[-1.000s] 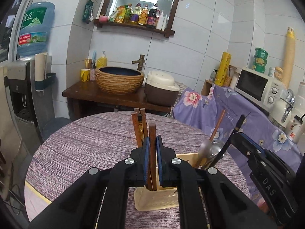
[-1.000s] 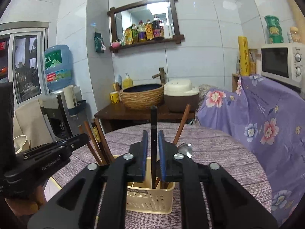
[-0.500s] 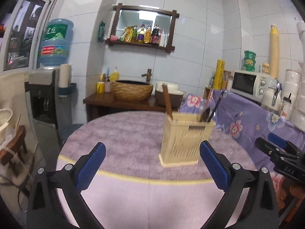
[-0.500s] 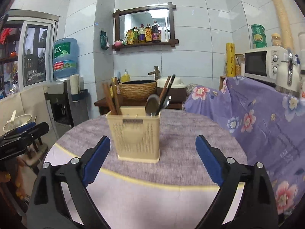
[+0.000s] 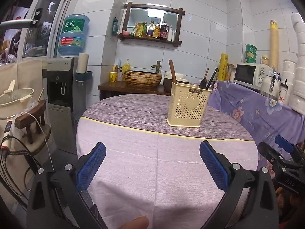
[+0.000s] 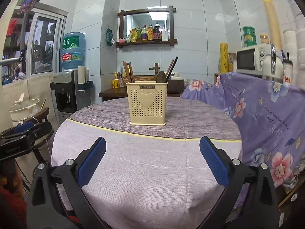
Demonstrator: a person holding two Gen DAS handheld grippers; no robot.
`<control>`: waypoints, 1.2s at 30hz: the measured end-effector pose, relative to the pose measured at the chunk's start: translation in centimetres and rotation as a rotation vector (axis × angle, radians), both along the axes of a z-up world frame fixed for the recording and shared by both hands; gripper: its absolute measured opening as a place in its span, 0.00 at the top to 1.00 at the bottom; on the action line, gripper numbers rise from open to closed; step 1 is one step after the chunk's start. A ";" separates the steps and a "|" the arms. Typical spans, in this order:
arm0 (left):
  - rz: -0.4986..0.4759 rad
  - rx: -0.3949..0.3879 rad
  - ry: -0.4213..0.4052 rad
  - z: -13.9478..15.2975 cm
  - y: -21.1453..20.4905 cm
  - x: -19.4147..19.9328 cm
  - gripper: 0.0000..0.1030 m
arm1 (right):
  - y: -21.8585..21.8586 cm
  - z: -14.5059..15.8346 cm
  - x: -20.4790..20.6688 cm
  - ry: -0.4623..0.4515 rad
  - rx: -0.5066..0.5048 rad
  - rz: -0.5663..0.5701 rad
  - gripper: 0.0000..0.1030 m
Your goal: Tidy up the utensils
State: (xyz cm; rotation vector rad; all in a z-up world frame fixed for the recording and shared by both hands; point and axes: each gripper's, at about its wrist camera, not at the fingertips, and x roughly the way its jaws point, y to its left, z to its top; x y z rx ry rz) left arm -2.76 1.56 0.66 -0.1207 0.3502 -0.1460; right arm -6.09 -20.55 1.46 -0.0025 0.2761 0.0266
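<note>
Both grippers are spread wide, nothing held. Left gripper (image 5: 152,164) hangs over the near, pale-lilac part of the round table (image 5: 156,152), blue pads (image 5: 91,165) well apart. Right gripper (image 6: 152,158) is in the same state over the same near edge, pads (image 6: 213,160) wide. Each one shows at the side of the other's view: the right at the right edge of the left camera (image 5: 282,164), the left at the left edge of the right camera (image 6: 21,139).

Cream utensil holder (image 6: 147,104) stands upright on the darker striped far half of the tablecloth, well clear of both grippers, heart emblem facing the cameras. From the left camera the holder (image 5: 187,106) sits right of centre.

Contents: brown chopsticks (image 6: 128,72) lean in the left compartment; a dark spoon (image 6: 161,76) and dark thin handles (image 6: 171,67) lean in the right compartment. The divider between them can't be seen from here.

Behind the table: woven basin (image 5: 143,78) on a wooden counter, water dispenser (image 5: 61,87) to the left, microwave (image 5: 249,74) on the purple floral cover (image 6: 266,110) to the right. A fingertip (image 5: 136,223) pokes in at the bottom of the left view.
</note>
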 end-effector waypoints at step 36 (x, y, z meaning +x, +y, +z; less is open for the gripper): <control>-0.015 0.043 -0.014 -0.2 -0.4 -0.3 0.05 | -0.1 0.8 0.1 -0.012 -0.019 0.008 0.06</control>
